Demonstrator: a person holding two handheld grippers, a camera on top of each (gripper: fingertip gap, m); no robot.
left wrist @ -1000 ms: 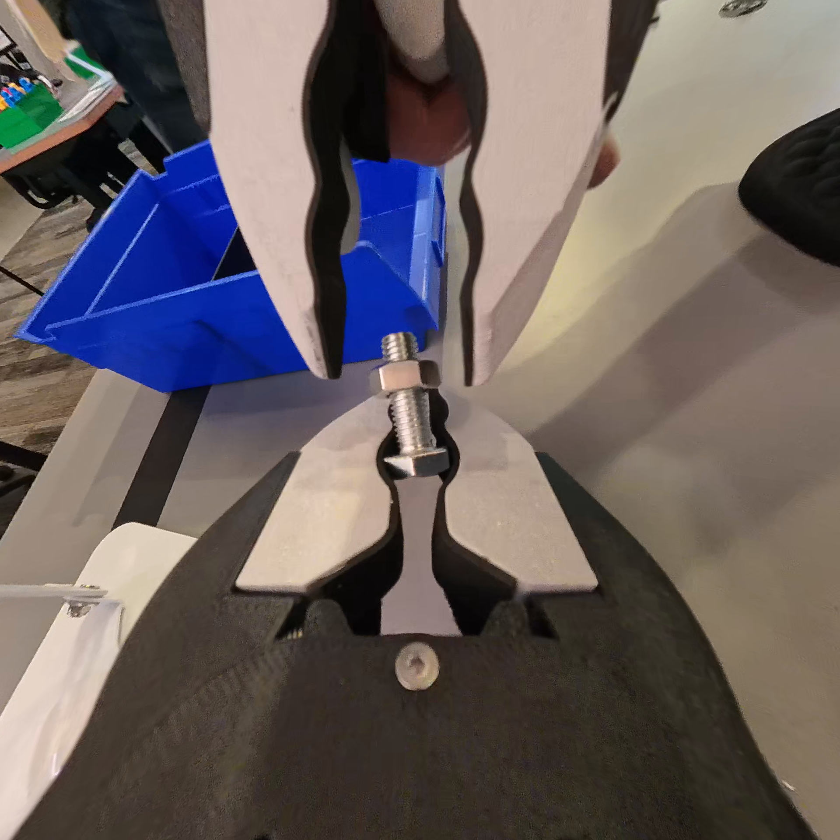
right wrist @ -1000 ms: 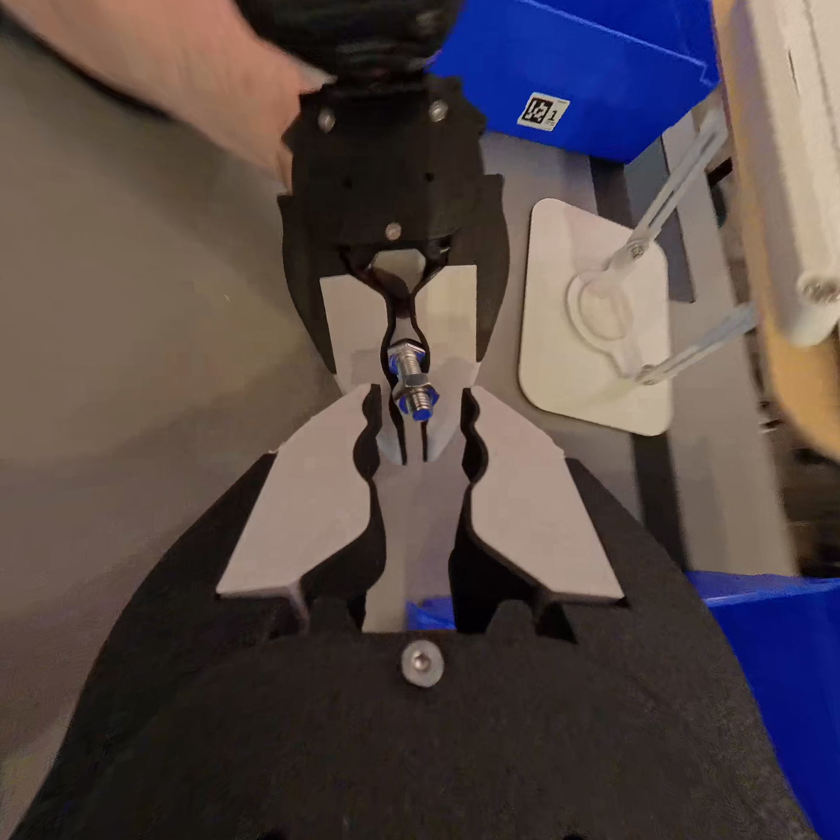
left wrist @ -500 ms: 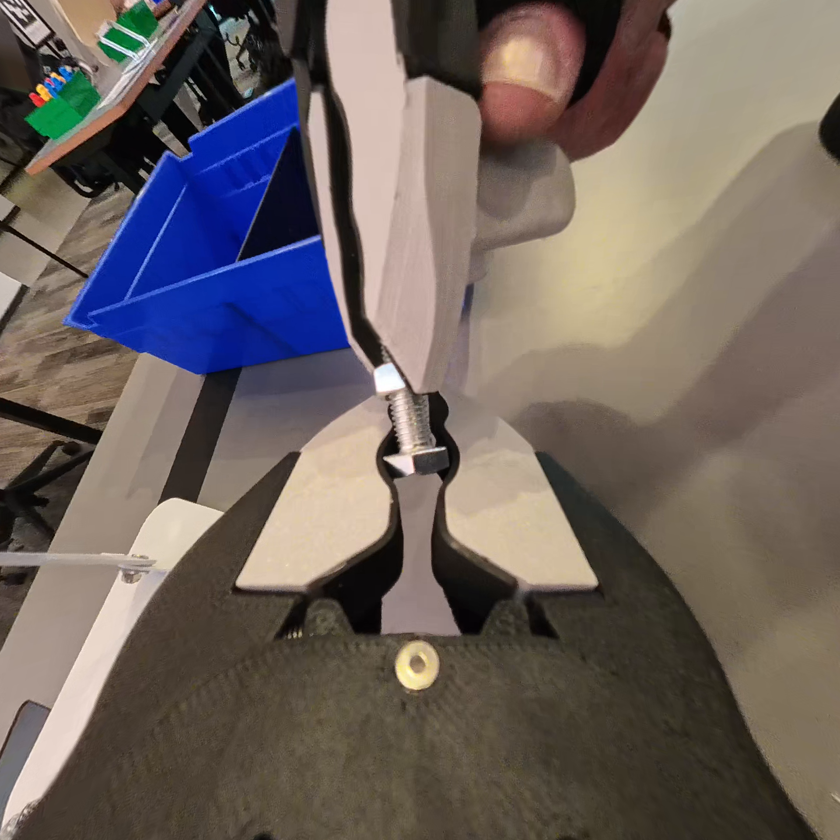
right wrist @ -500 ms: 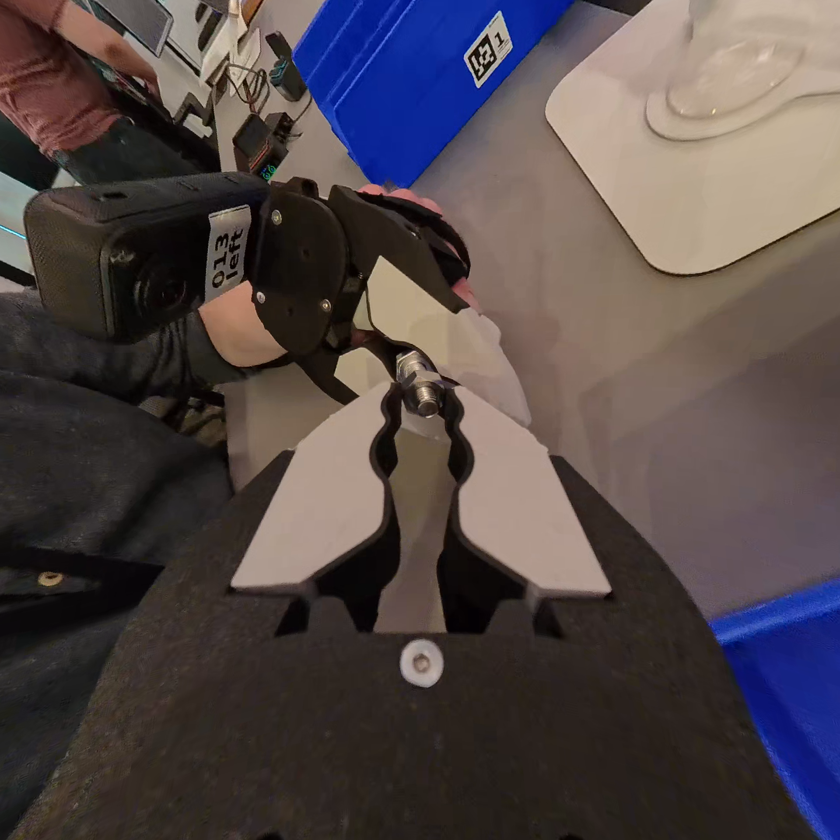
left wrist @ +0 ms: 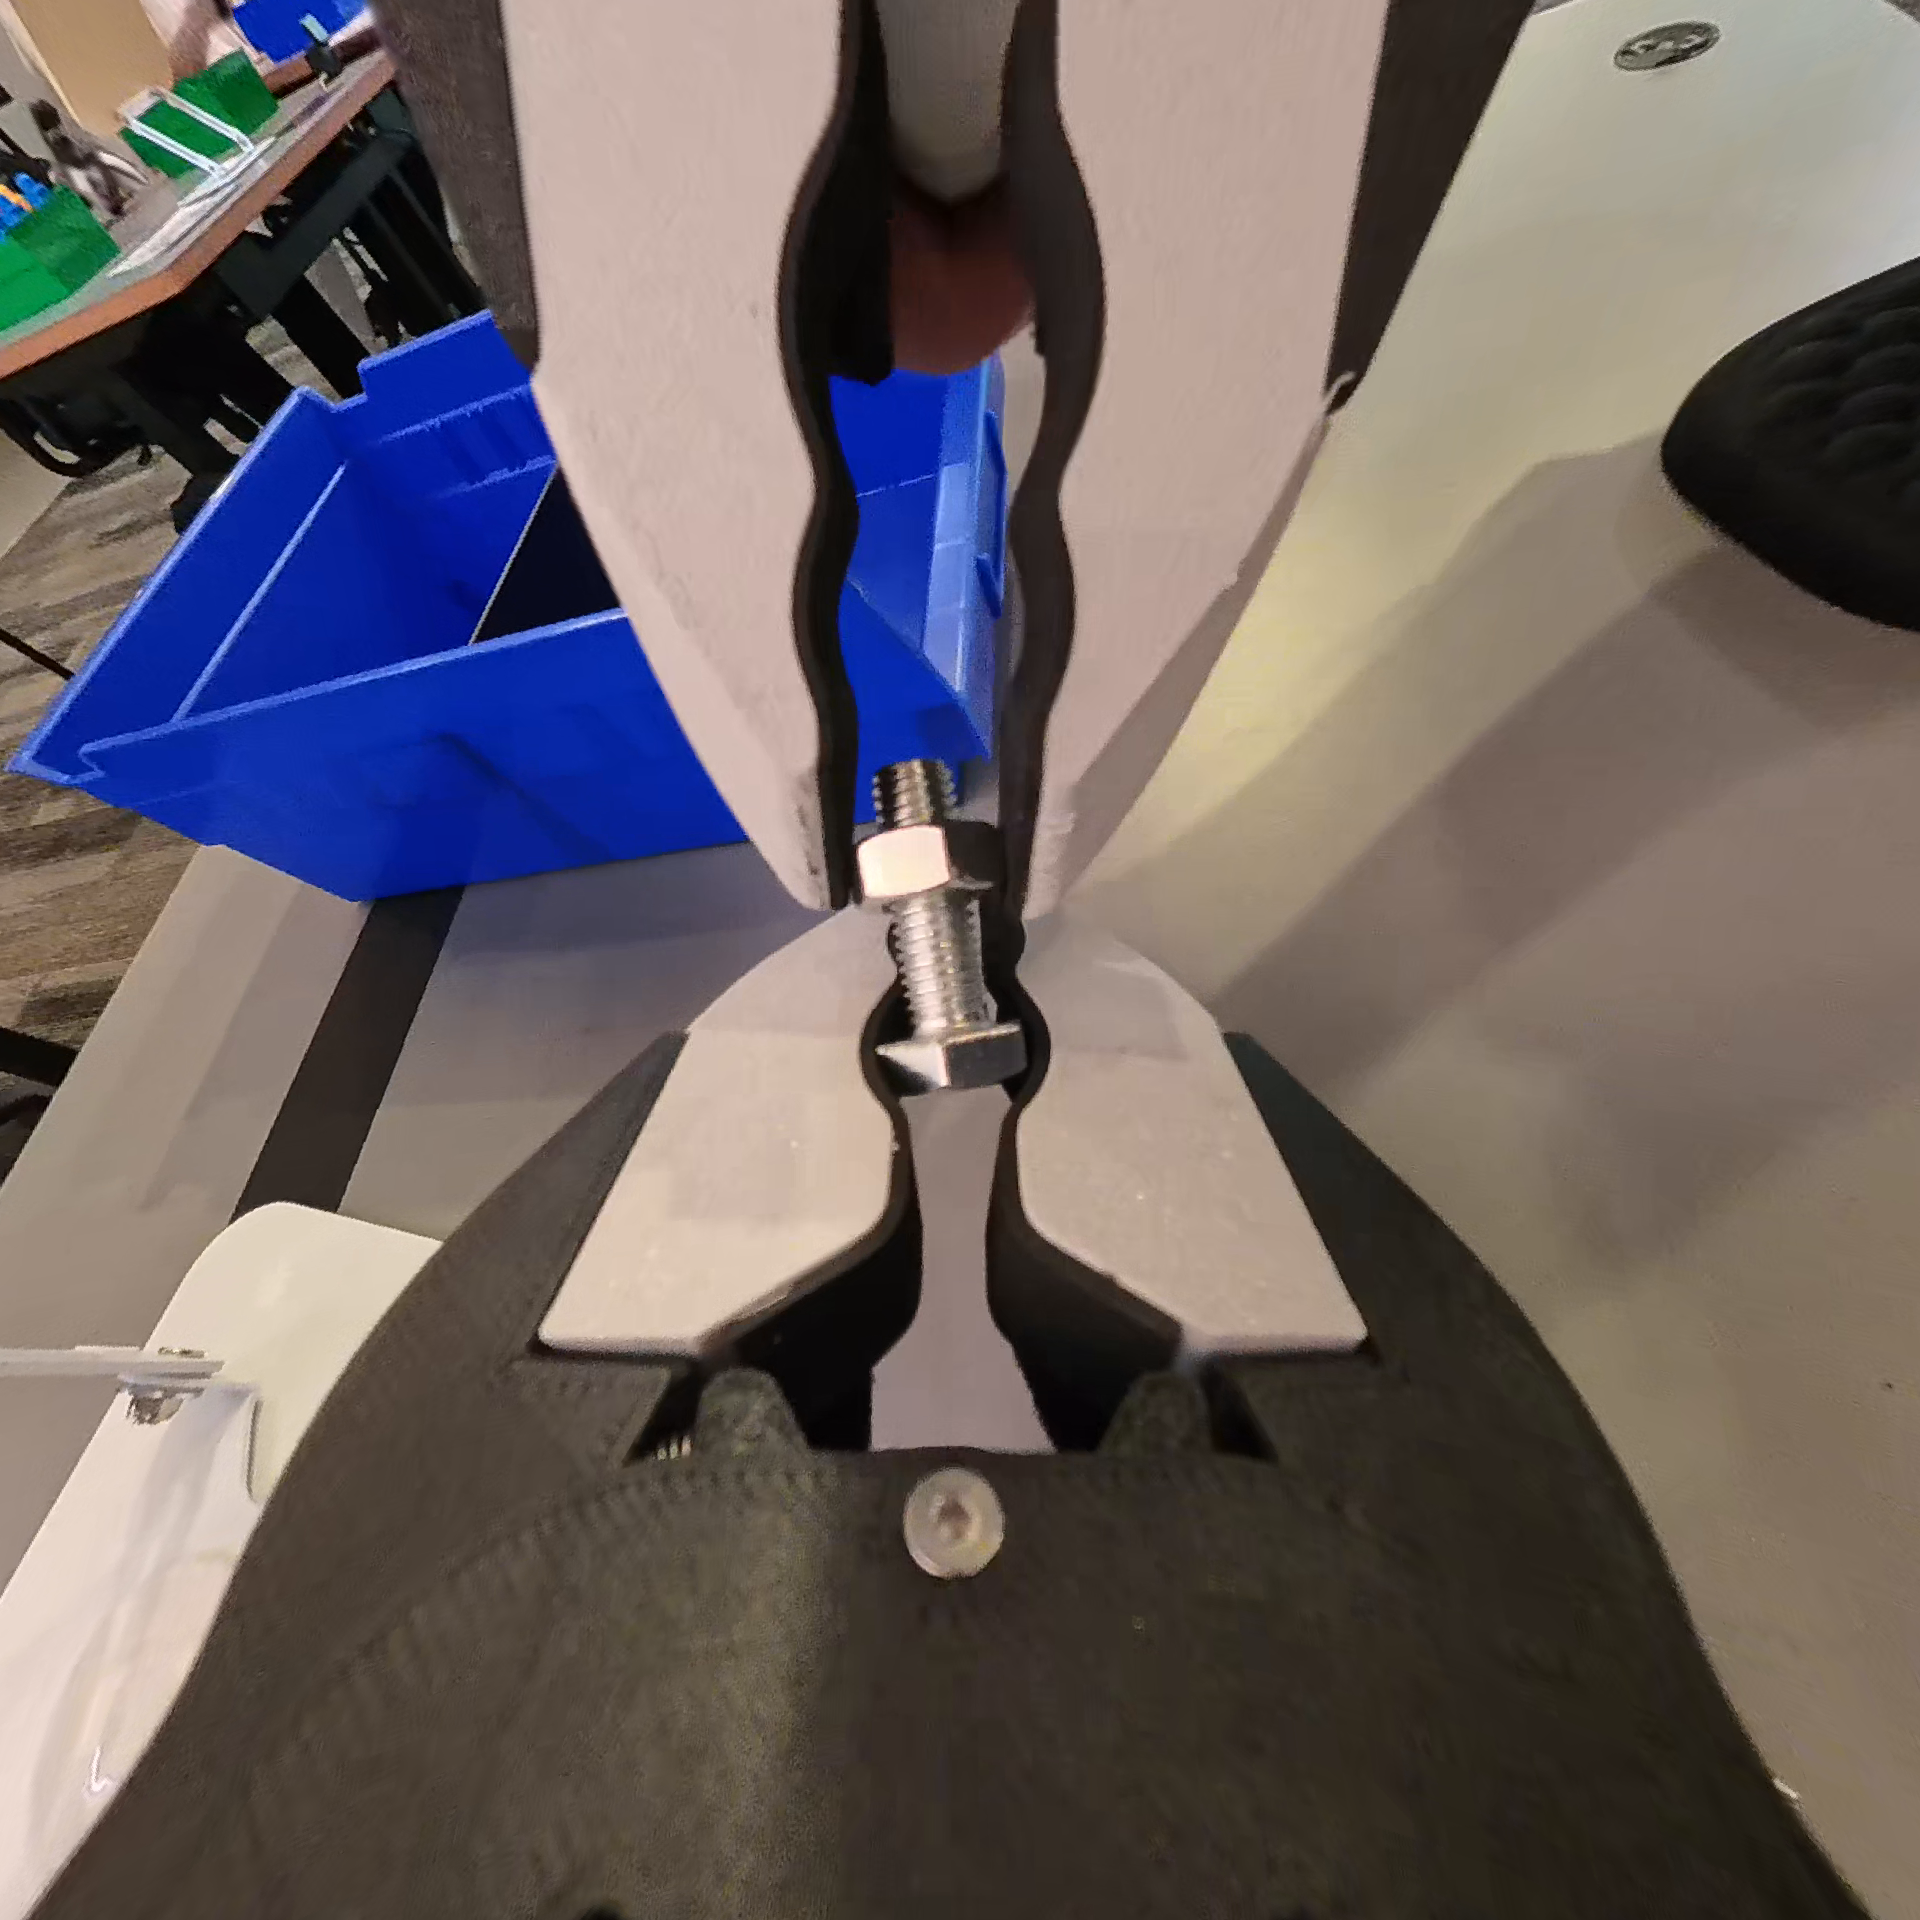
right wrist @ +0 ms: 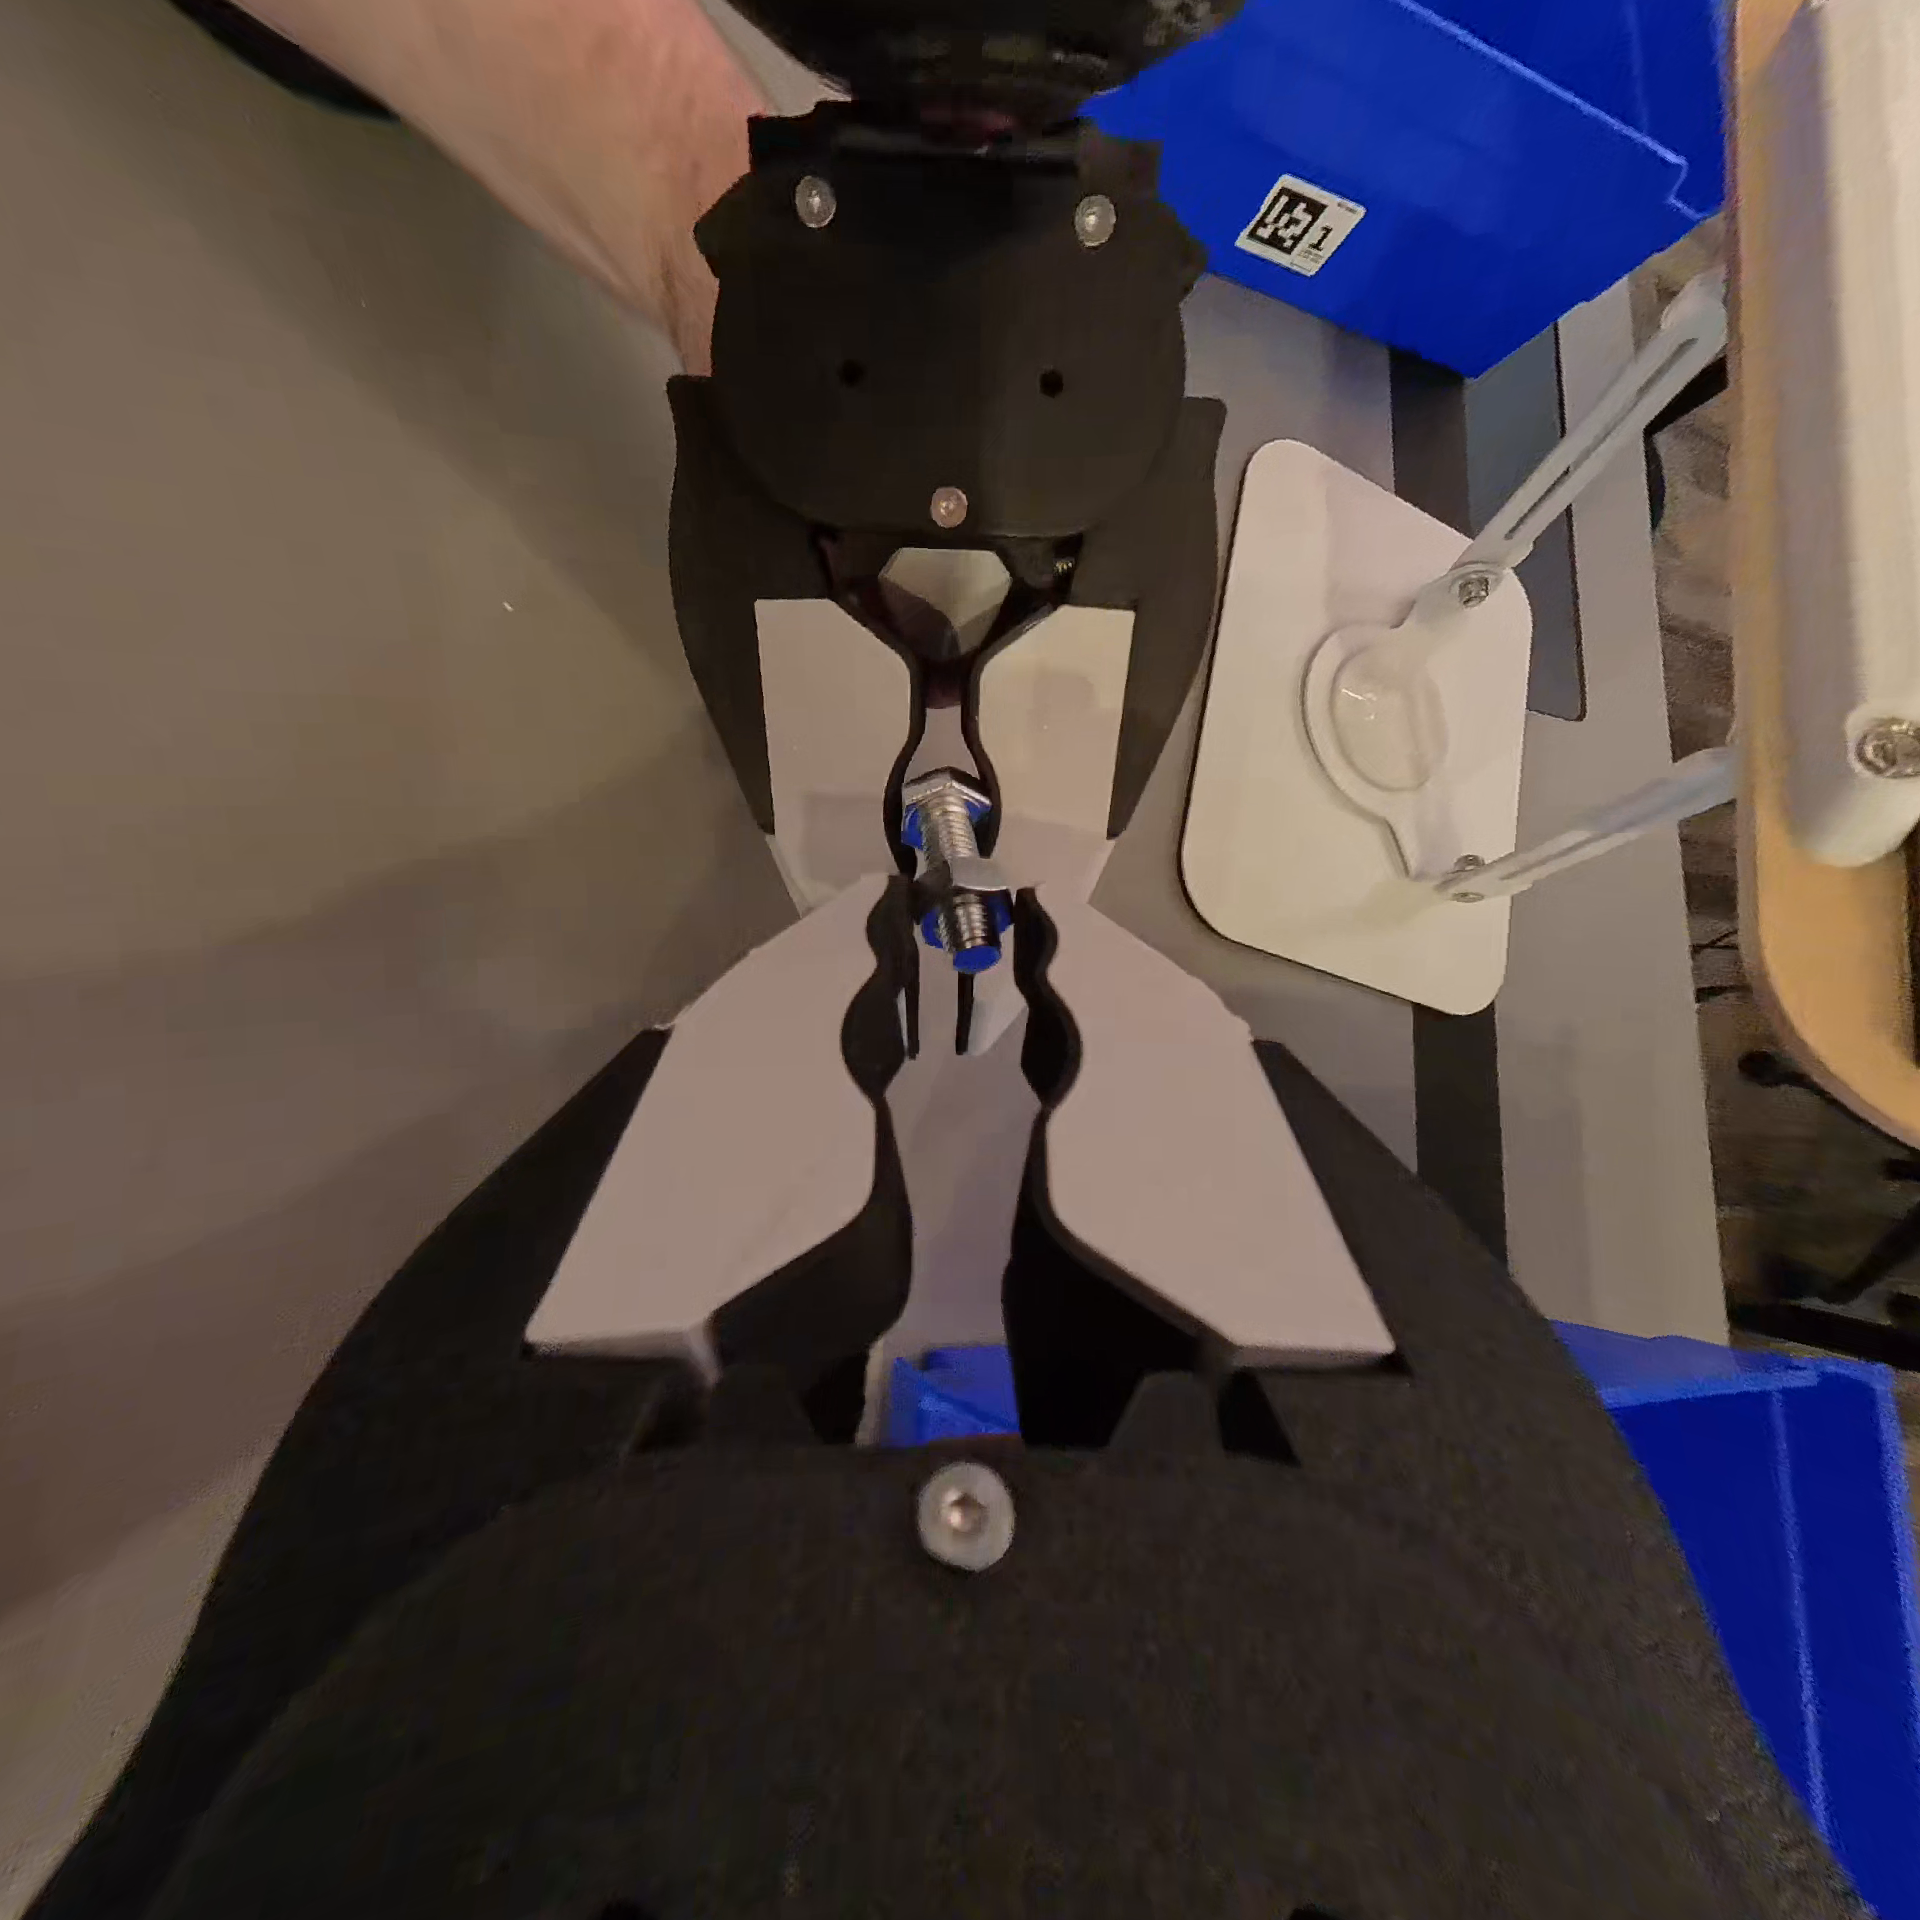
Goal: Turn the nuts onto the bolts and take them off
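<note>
**Two grippers met nose to nose over one bolt**

The grey tabletop (left wrist: 1507, 1039) ran pale under warm light, with desks and green boxes (left wrist: 62, 239) in the room behind. A blue bin (left wrist: 416, 727) sat at the far edge in the left wrist view; what showed of its inside looked bare, though the right gripper's fingers (left wrist: 665, 416) covered much of it. The right wrist view showed a blue bin with a square code sticker (right wrist: 1455, 156) and another blue bin (right wrist: 1787, 1558) cut off at the lower right — the contents of either could not be seen.

The left gripper (left wrist: 954, 1049) was squeezed tight on the hex head of the bolt (left wrist: 940, 956), its threaded shank pointing away. The right gripper (right wrist: 951, 894) came in from the opposite side, nearly closed, its tips pinched on the nut (left wrist: 914, 864) partway along the threads, the bolt's end poking past.

Only the right wrist view caught the white pad (right wrist: 1299, 904) with its clear bracket (right wrist: 1382, 717), seen whole, and a bare forearm (right wrist: 582, 156) behind the left gripper. Only the left wrist view showed a black textured object (left wrist: 1808, 468), cut off at the right edge — hard to name.
</note>
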